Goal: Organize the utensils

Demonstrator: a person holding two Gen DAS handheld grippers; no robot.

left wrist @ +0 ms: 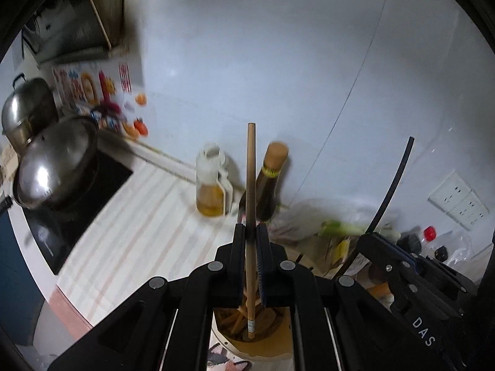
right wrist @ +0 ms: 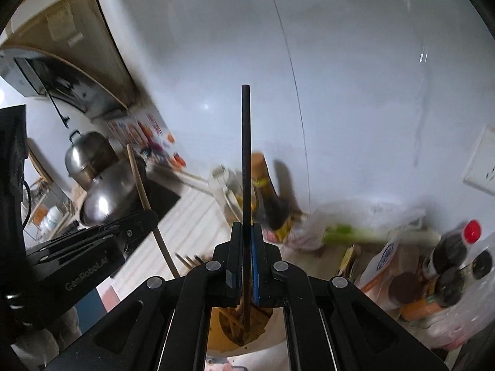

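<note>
A wooden chopstick [left wrist: 251, 204] is clamped upright by the left gripper [left wrist: 251, 232] above the utensil holder [left wrist: 251, 344]; a black chopstick [right wrist: 246, 167] is likewise clamped by the right gripper [right wrist: 246, 232].

A light wooden chopstick [left wrist: 251, 216] is held upright, its lower tip reaching into a round holder [left wrist: 256, 340] crowded with brown chopsticks. A black chopstick [right wrist: 246, 201] is likewise held upright, its lower end inside the same holder [right wrist: 244, 340].

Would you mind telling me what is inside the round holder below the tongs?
The utensil holder contains several wooden chopsticks leaning together; their lower ends and the holder's bottom are hidden.
</note>
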